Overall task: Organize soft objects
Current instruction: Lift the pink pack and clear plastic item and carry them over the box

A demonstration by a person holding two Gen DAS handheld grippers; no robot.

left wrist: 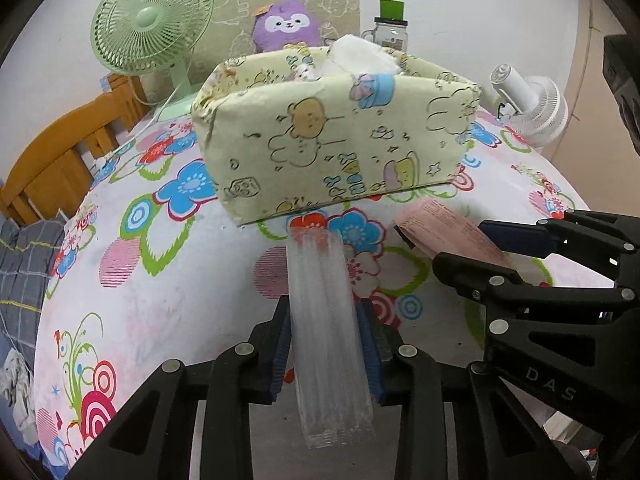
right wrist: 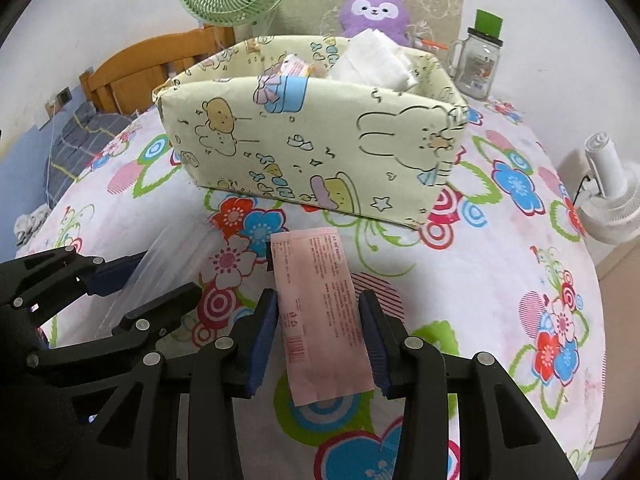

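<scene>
- Left gripper: clamped on clear pack, raised above floral cloth.
- Right gripper: clamped on pink packet, just beside left gripper.
- Fabric bin: ahead of both, holding white wad.
- Behind: purple plush, green fan, jar.

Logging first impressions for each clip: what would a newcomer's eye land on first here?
Probably the pale yellow cartoon-print fabric box in the middle of the flowered bedsheet, with white packs poking out. Next, the two tongs in front: the left tongs clamp a clear plastic packet, the right tongs a pink packet.
</scene>
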